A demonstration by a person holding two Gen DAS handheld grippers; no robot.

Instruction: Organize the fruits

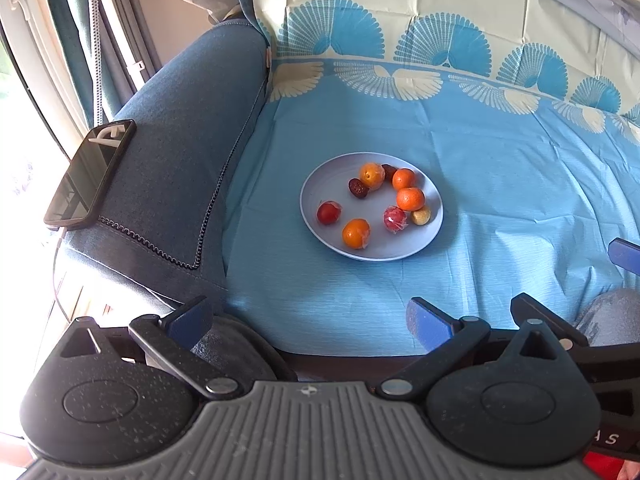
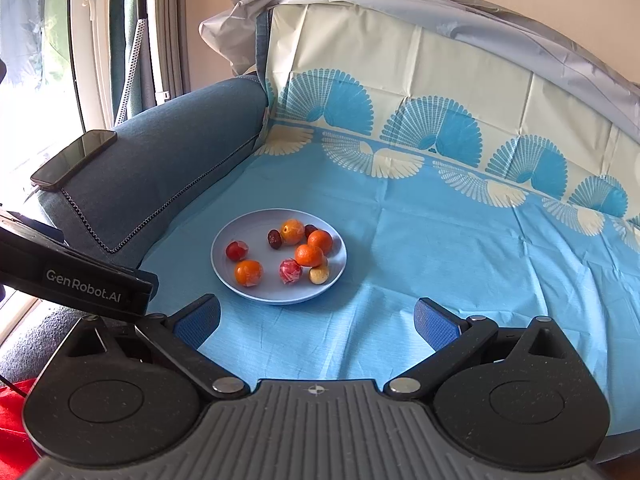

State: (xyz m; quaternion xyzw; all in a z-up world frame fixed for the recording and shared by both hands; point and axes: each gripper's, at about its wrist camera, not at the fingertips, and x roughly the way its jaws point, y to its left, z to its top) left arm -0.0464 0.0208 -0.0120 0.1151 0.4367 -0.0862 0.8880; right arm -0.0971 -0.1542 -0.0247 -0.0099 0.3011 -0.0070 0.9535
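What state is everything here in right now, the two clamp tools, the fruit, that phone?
Left gripper: jaws open, empty.
Right gripper: jaws open, empty.
Plate: flat on the blue cloth, holding the fruit.
Oranges: four, on plate.
Phone: screen dark, lying on the sofa armrest.

Counting the fruit and other things

There is one plate (image 1: pixel 320 188) with eight fruits on it: four oranges (image 1: pixel 410 199), two red fruits in shiny wrap (image 1: pixel 329 212), two dark brown fruits (image 1: pixel 357 188), and one small yellow fruit (image 1: pixel 421 215) makes nine. There is one phone (image 1: pixel 88 176), one blue cloth (image 1: pixel 500 184), and two grippers, the left gripper (image 1: pixel 310 318) and the right gripper (image 2: pixel 318 318).
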